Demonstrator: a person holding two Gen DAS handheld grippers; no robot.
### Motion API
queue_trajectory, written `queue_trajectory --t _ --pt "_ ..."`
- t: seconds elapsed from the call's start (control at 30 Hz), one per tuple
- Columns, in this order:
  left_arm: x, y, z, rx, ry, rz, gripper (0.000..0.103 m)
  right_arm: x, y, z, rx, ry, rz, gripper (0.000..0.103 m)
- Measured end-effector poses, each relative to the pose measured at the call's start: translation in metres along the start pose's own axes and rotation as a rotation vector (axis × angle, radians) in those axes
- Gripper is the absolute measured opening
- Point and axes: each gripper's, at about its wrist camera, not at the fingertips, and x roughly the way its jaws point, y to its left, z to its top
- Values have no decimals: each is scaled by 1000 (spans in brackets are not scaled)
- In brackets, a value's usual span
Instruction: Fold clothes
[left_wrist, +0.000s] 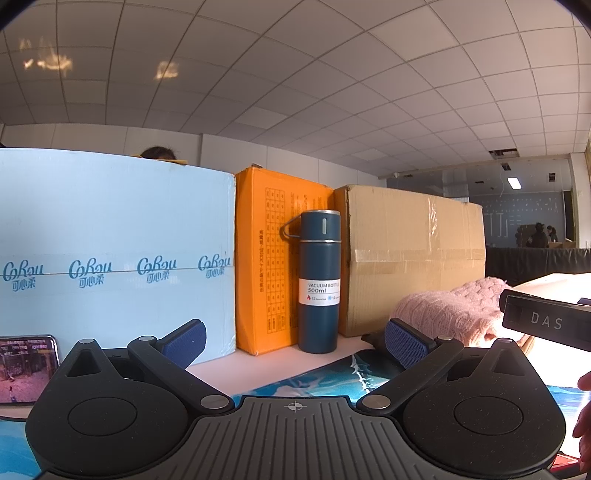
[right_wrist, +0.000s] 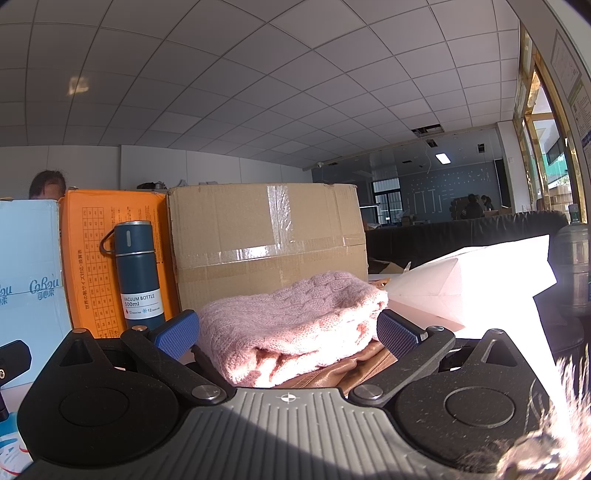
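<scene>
The pink sweater (right_wrist: 295, 321) lies bunched on a brown cloth (right_wrist: 343, 369), on the desk (left_wrist: 236, 369) near the big cardboard box (right_wrist: 266, 240). The right gripper (right_wrist: 288, 328) has its jaws wide around it, not pinching. Grab one edge only (not the whole lump). The left gripper (left_wrist: 295, 341) is wide and empty too.

Your left gripper (left_wrist: 293, 341) is wide open, holding nothing. Right ahead stands a blue bottle (left_wrist: 319, 280) — orange box (left_wrist: 264, 258) behind it. The pink sweater (left_wrist: 454, 308) lies to the right.
</scene>
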Motion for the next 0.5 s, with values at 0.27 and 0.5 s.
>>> queue_trajectory --t 0.27,0.5 --pt "1 0 -2 -1 0 0 103 0 0 0 0 0 0 103" --pt "1 0 -1 0 5 0 103 0 0 0 1 0 0 103"
